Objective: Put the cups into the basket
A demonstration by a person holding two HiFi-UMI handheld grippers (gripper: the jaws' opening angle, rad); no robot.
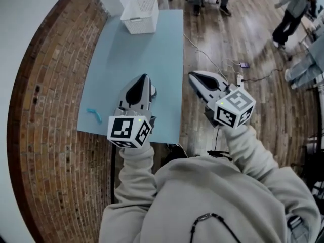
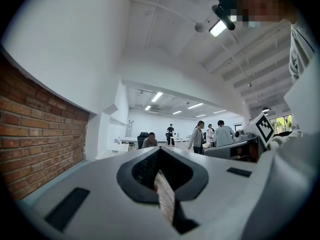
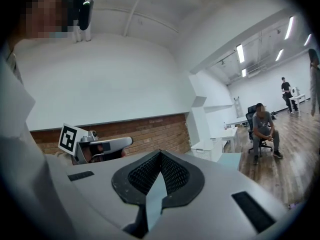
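No cup shows in any view. The white slatted basket stands at the far end of the light blue table; it is also seen in the right gripper view as basket. My left gripper hovers over the near half of the table, jaws together and holding nothing, tips at gripper. My right gripper hangs just past the table's right edge over the wooden floor, also shut and empty, tips at gripper. Both point level across the room.
A small turquoise curved thing lies near the table's front left corner. A brick wall runs along the left. Cables and a plug strip lie on the floor to the right. A person sits on a chair; others stand further back.
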